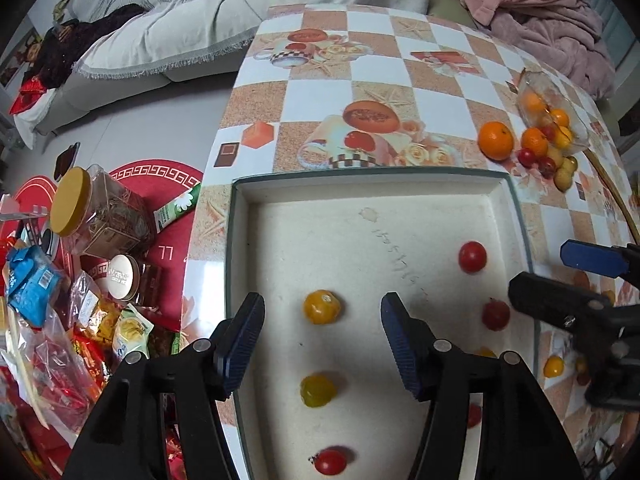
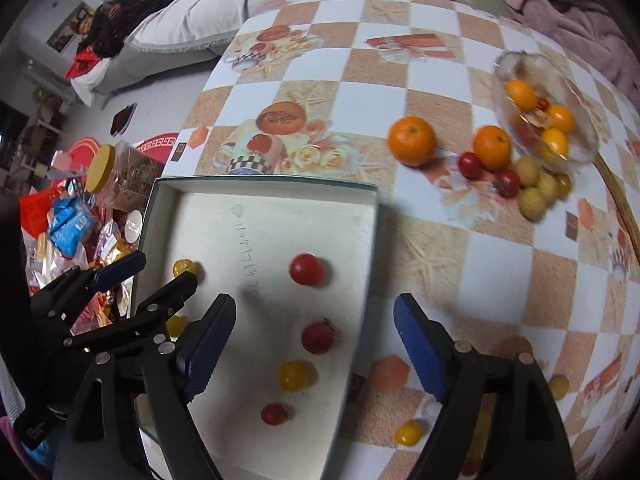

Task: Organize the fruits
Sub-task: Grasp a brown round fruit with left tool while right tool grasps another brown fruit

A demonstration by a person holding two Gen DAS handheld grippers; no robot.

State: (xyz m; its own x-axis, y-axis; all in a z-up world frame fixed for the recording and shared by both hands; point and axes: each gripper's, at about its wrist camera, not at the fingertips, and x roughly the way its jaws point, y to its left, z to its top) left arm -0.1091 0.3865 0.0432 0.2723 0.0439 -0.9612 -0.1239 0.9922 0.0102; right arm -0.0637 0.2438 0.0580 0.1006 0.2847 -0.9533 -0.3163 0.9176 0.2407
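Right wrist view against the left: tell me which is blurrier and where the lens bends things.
Right wrist view: softer, smeared by motion around the glass bowl and the fruit beside it. Left wrist view: sharper, the yellow tomato in the tray crisp. Both views: fisheye bowing of the table edge, dark corners.

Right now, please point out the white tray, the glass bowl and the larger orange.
white tray point(image 1: 360, 184): left wrist view, far wall.
glass bowl point(image 2: 516, 65): right wrist view, far rim.
larger orange point(image 2: 411, 140): right wrist view, middle of peel.

Soft daylight, fisheye warp, slight blur
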